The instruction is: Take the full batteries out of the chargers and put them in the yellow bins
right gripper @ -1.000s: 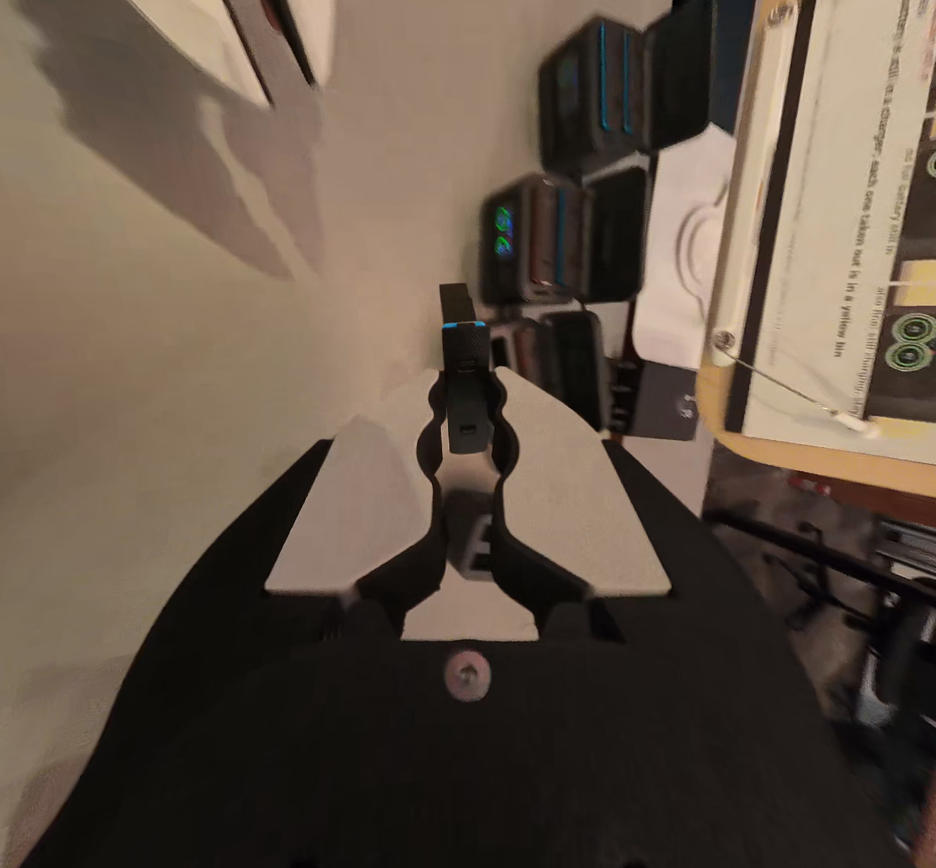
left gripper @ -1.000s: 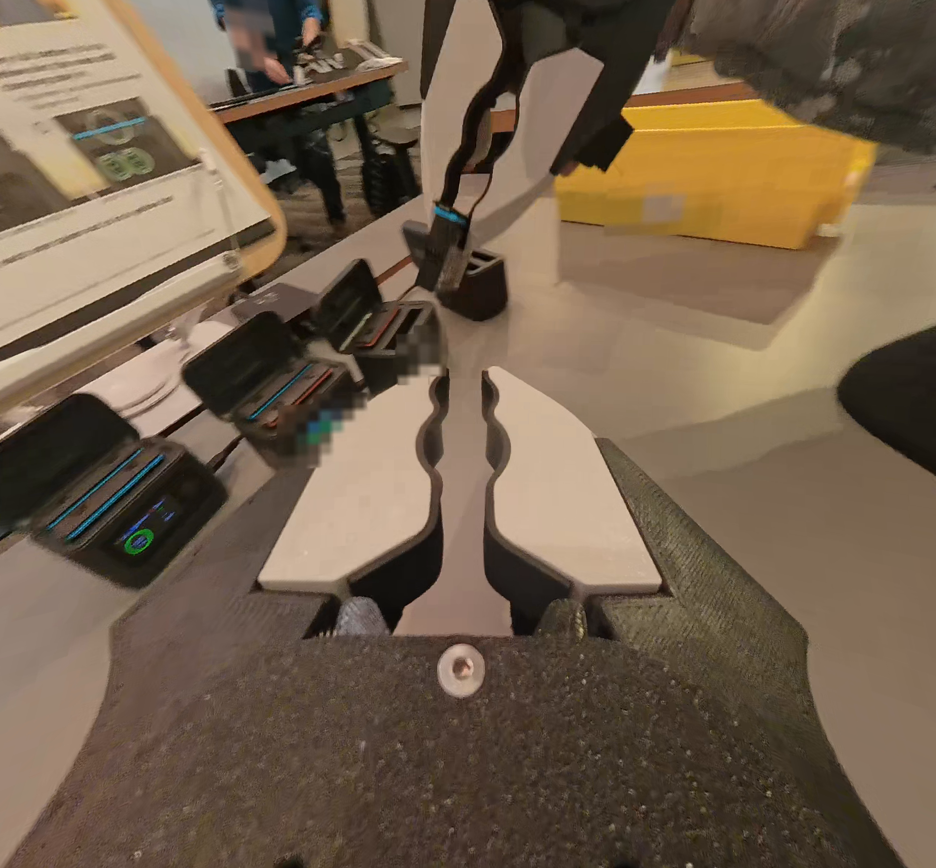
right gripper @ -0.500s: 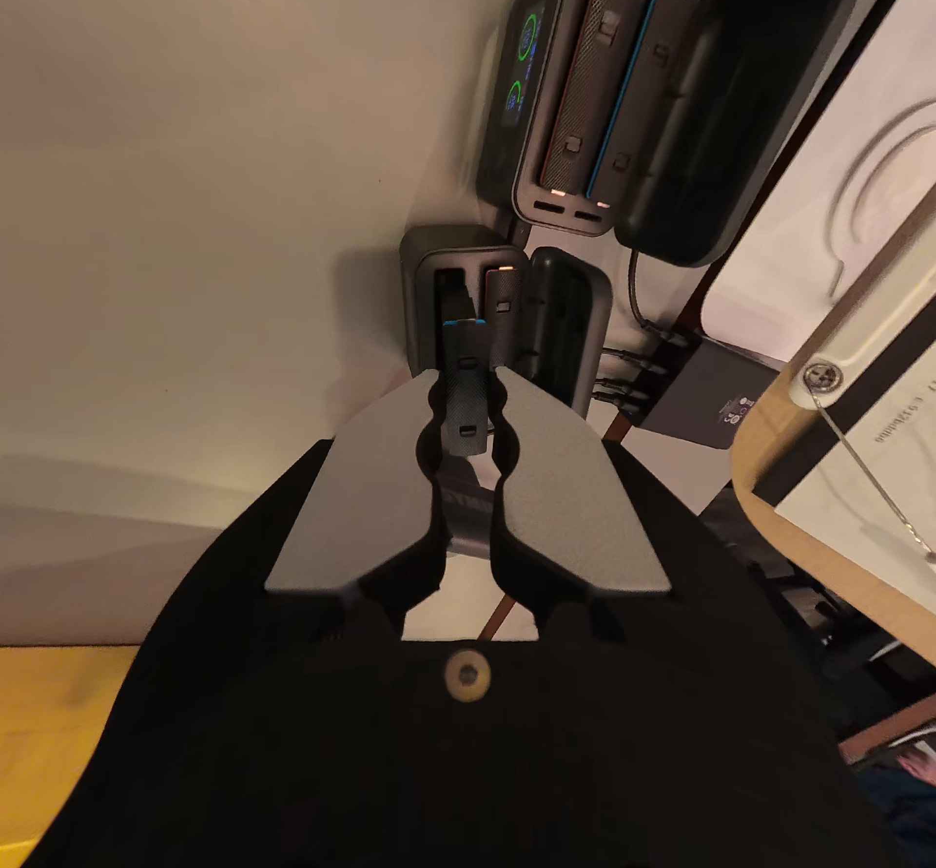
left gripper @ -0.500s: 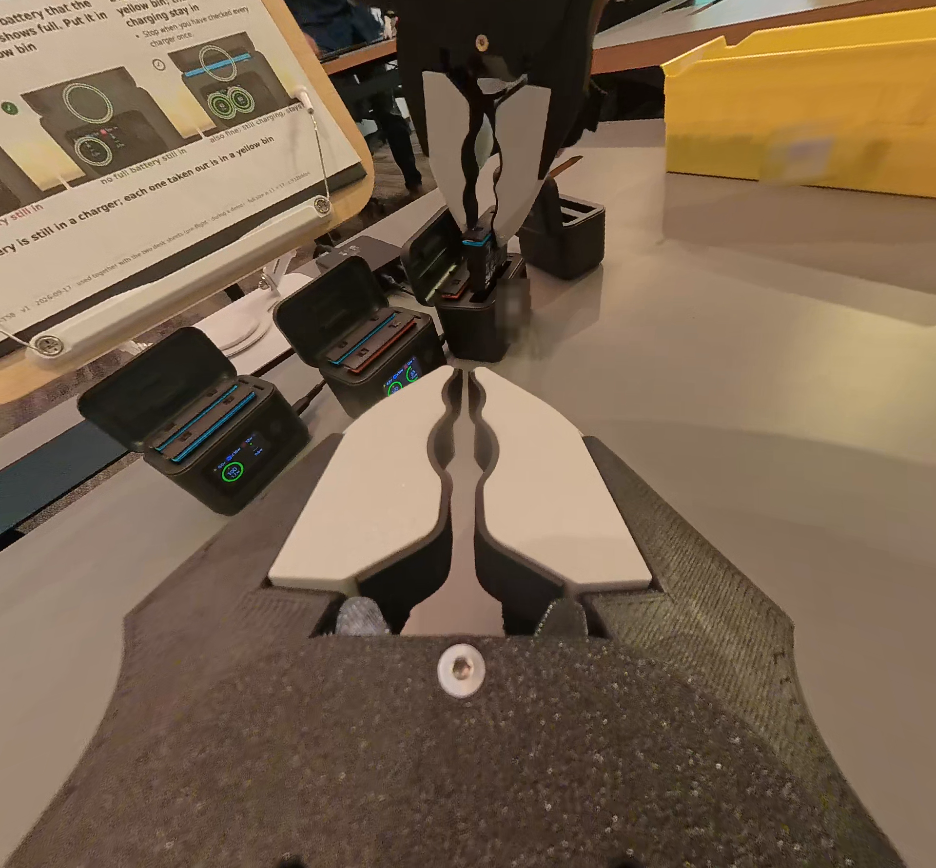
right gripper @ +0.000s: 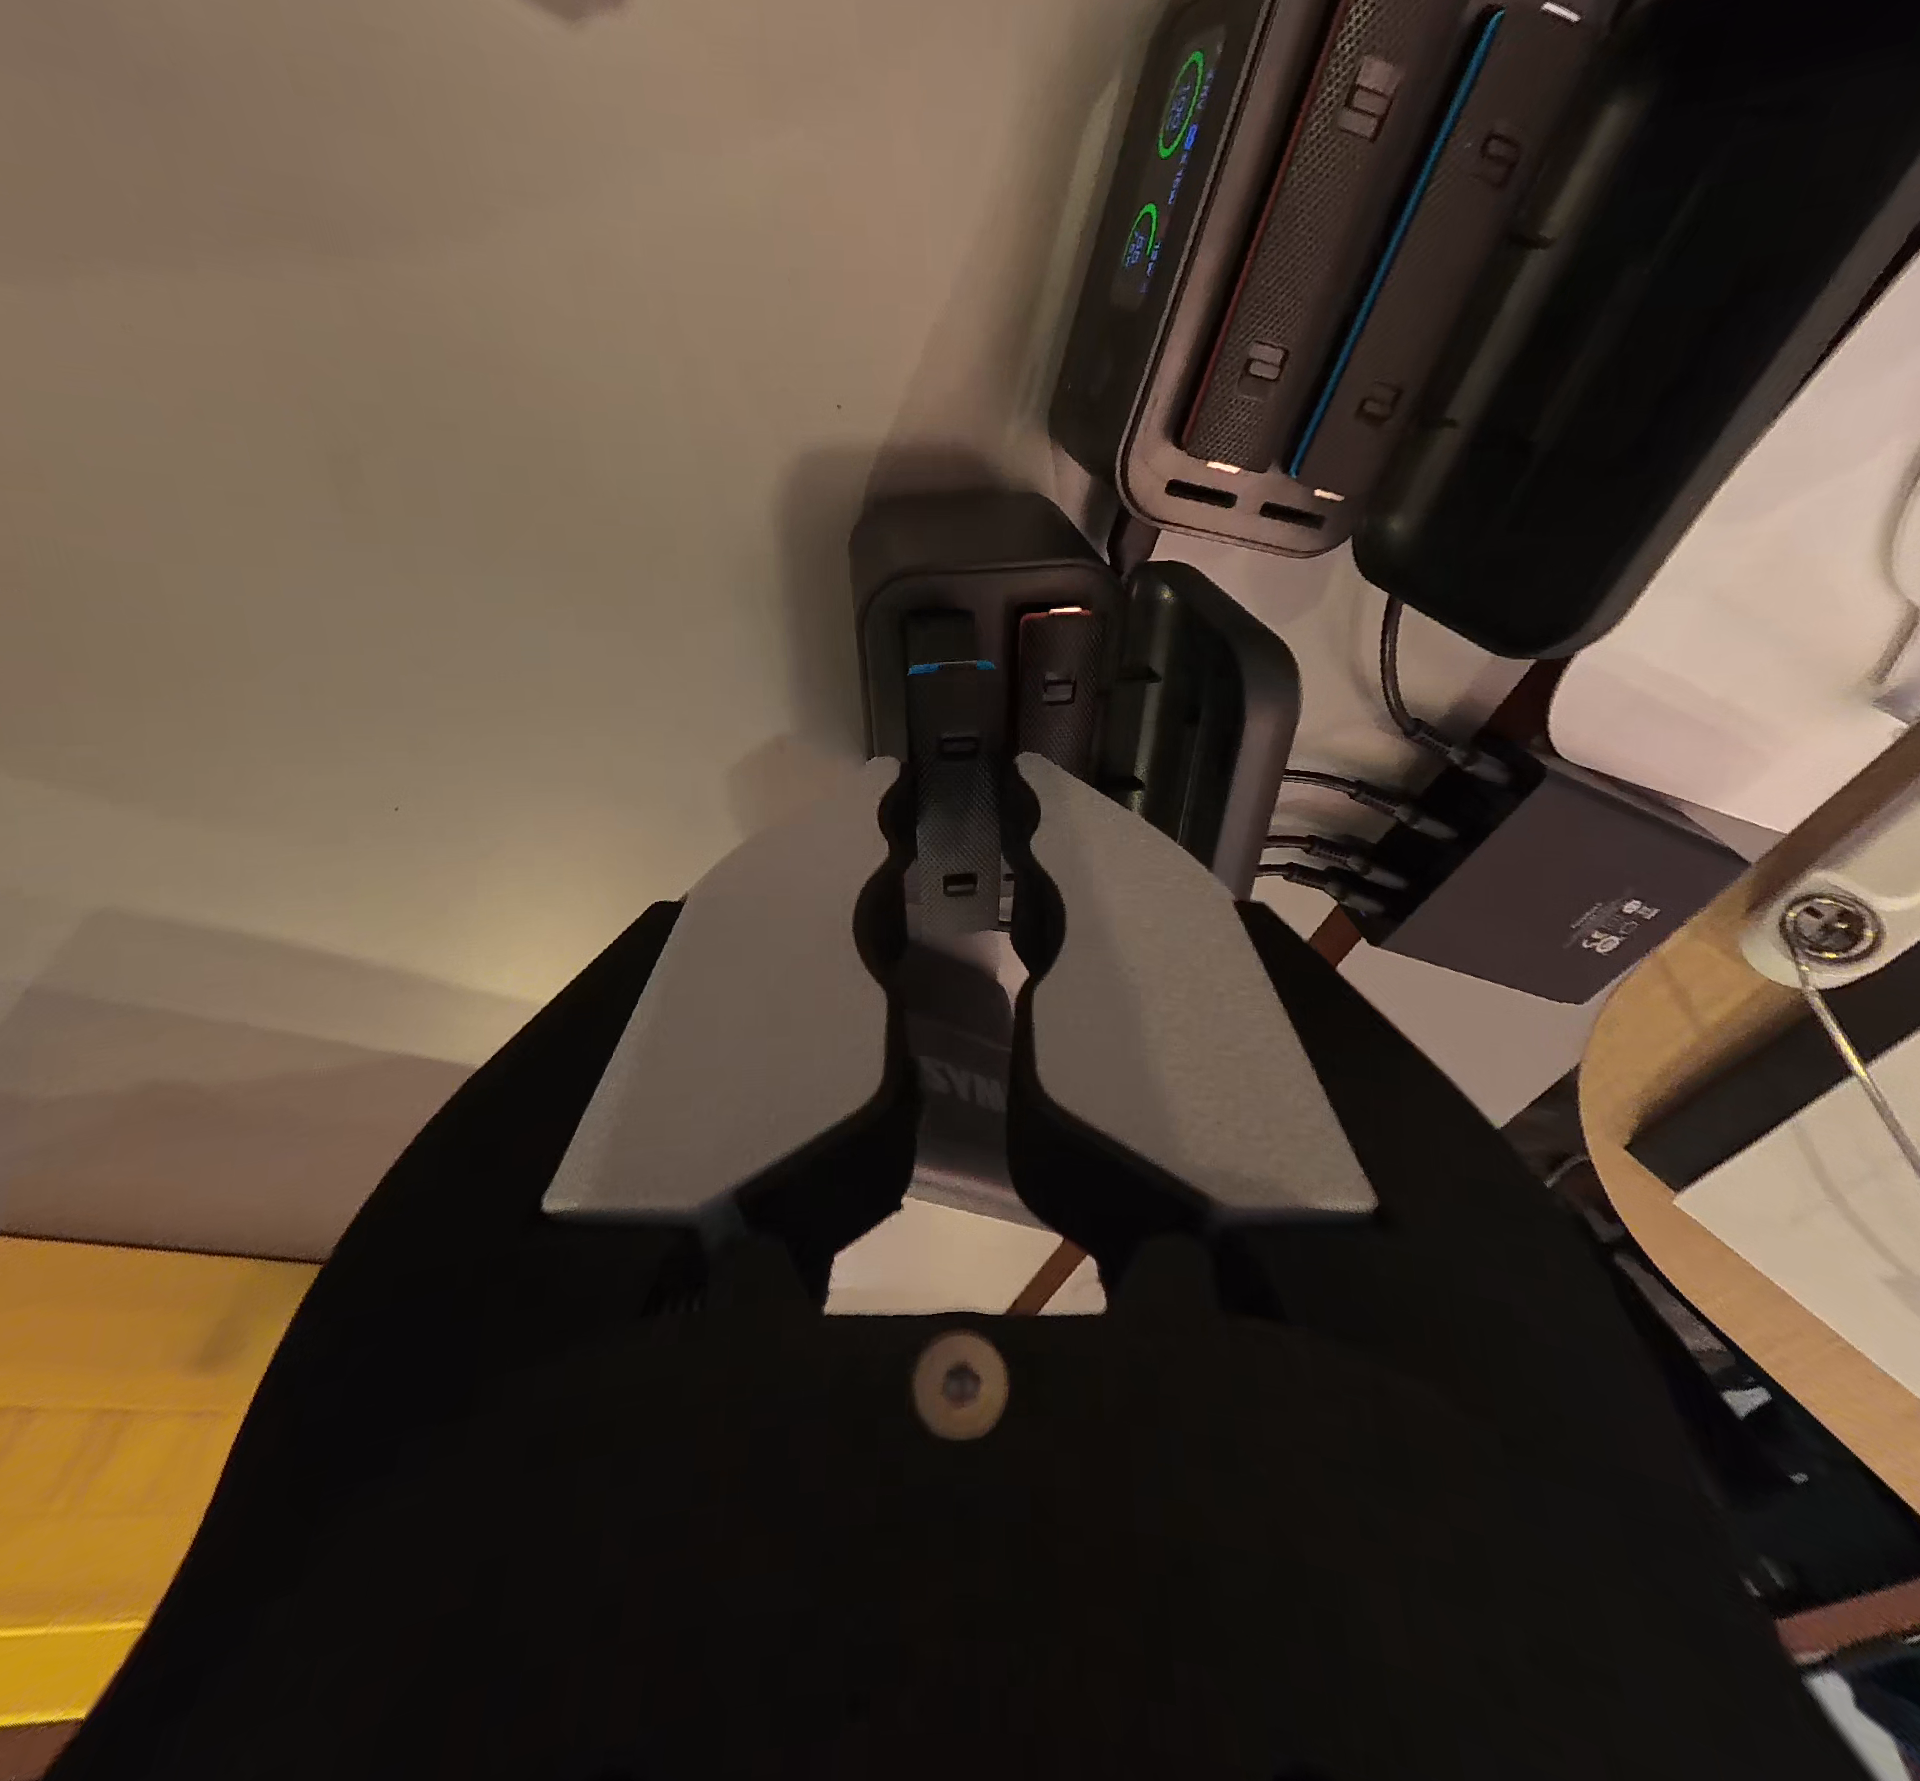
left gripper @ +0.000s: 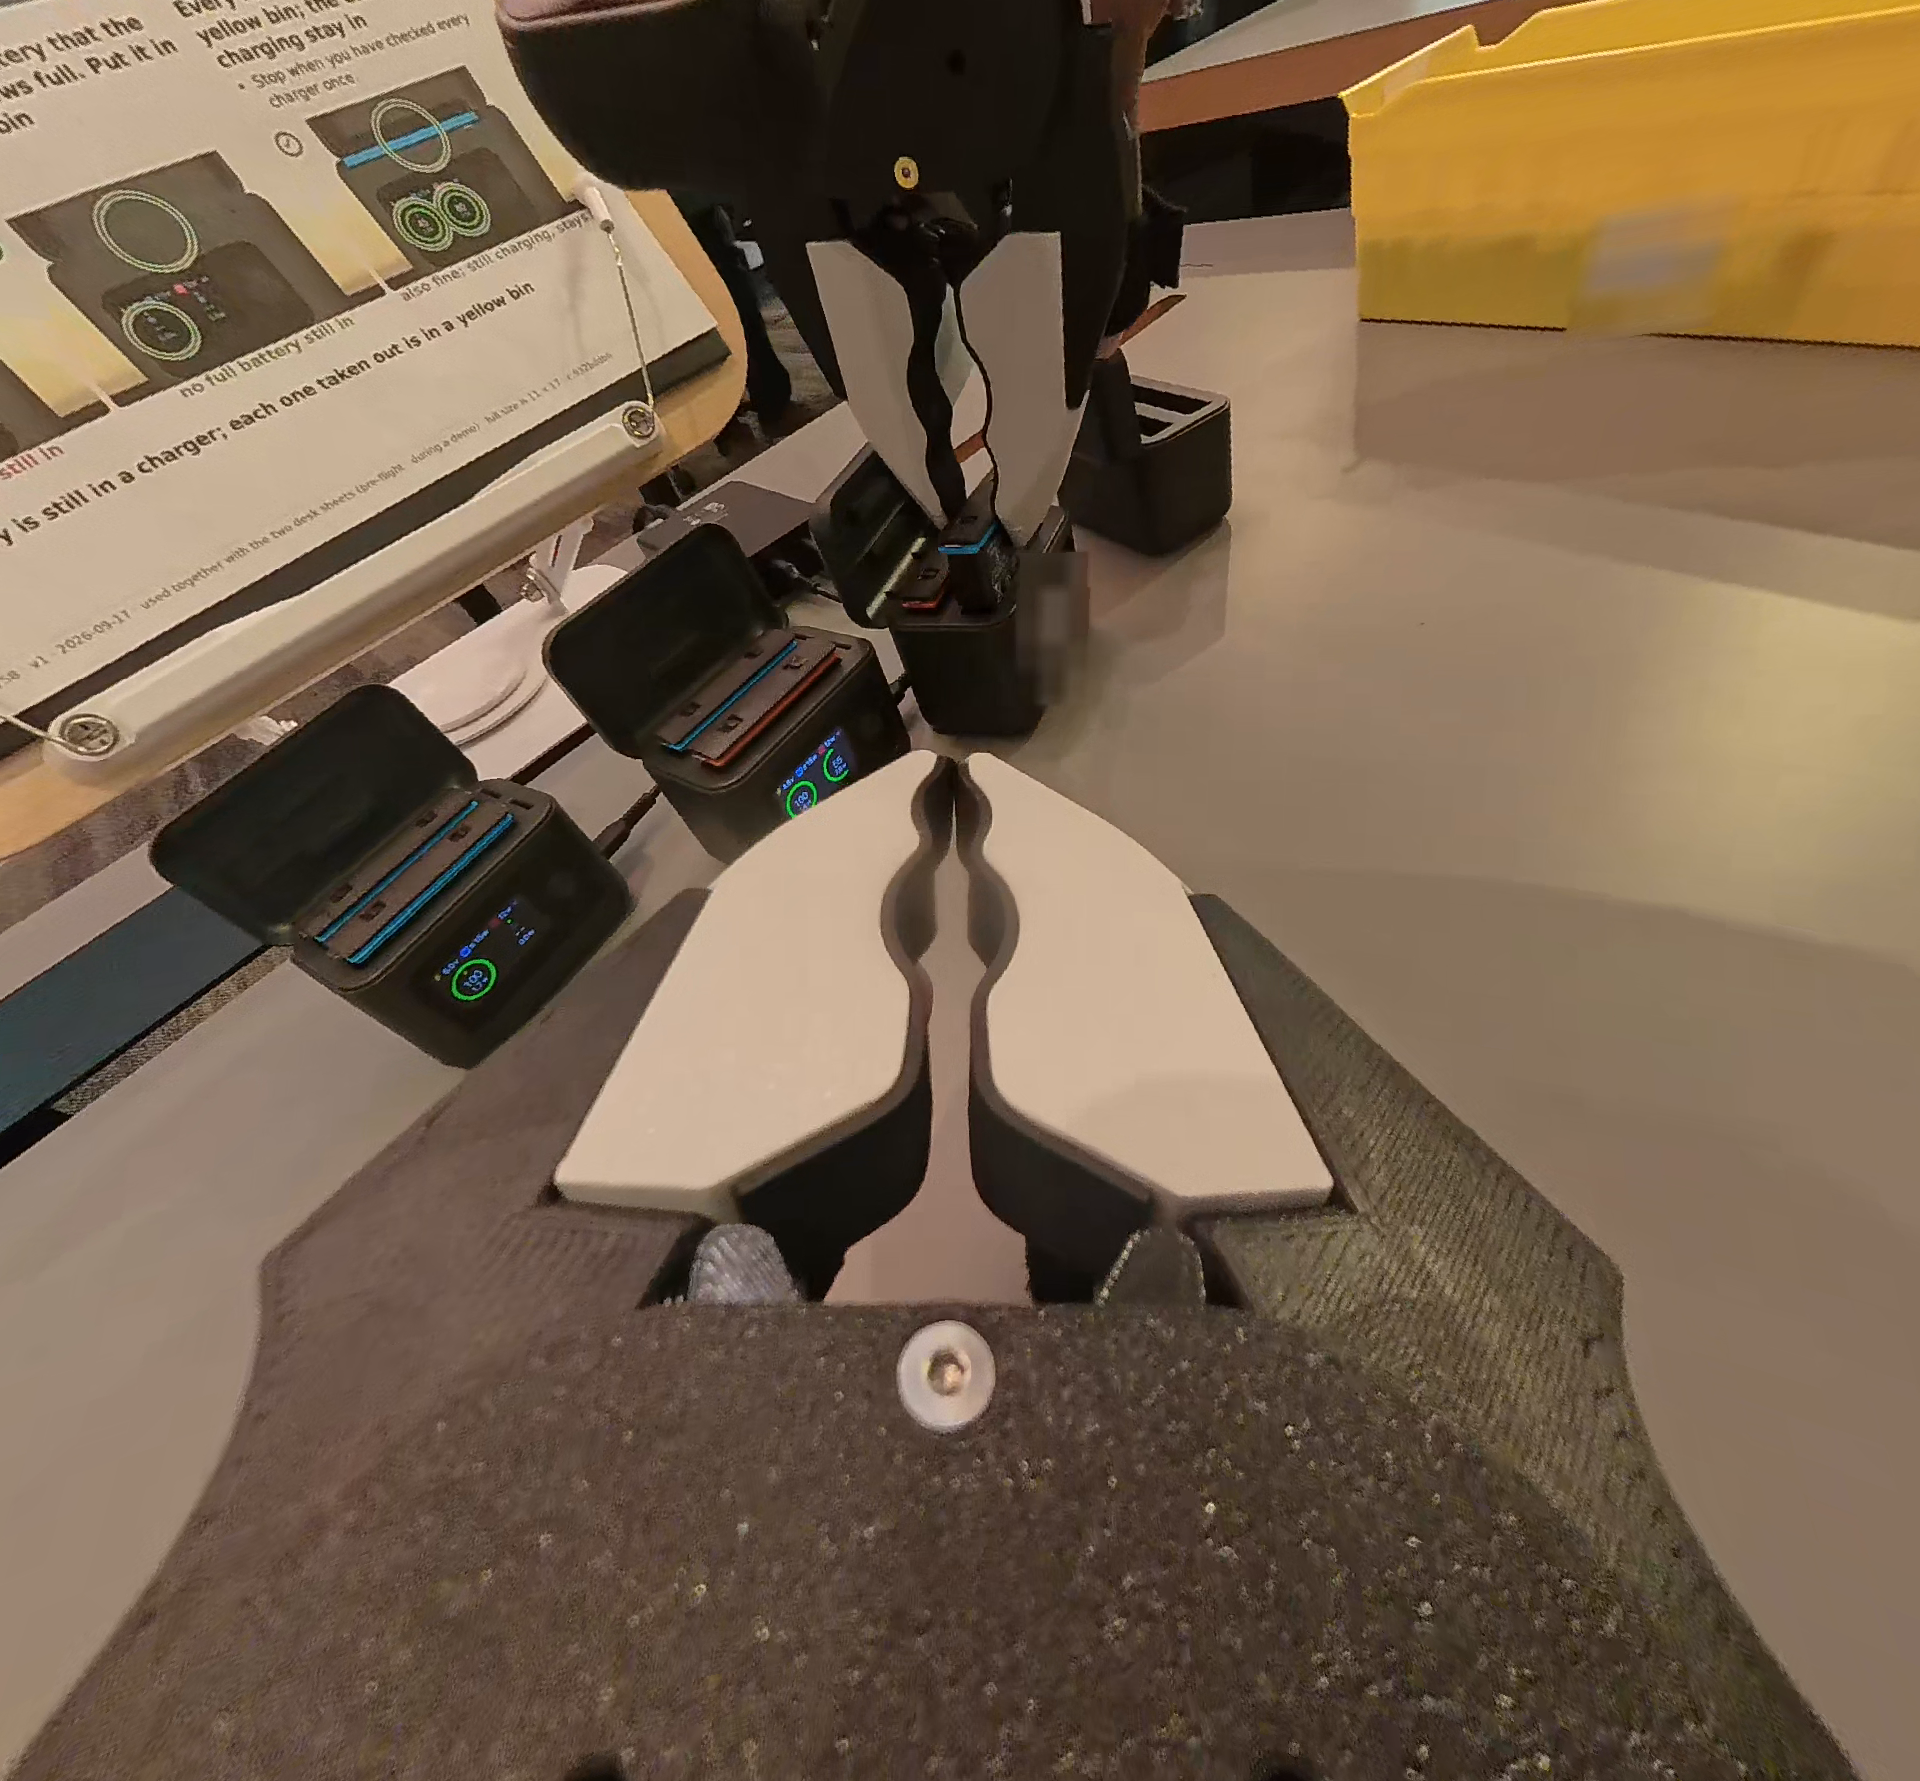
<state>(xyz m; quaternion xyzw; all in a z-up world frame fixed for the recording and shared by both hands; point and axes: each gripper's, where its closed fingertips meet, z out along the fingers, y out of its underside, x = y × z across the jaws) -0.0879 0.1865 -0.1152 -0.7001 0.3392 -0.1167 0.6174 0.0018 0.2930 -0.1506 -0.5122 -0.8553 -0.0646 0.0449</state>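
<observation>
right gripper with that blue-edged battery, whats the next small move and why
Probably ease the right gripper a little further toward the charger. It is shut on the blue-edged battery, whose far end sits at the mouth of the charger's open slot, beside the red-edged battery. Whether it is going in or coming out cannot be told, so move slowly.

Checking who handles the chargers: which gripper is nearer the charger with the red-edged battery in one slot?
Right. The right gripper is directly over that charger, gripping a blue-edged battery at its slot. The left gripper hangs back, shut and empty.
</observation>
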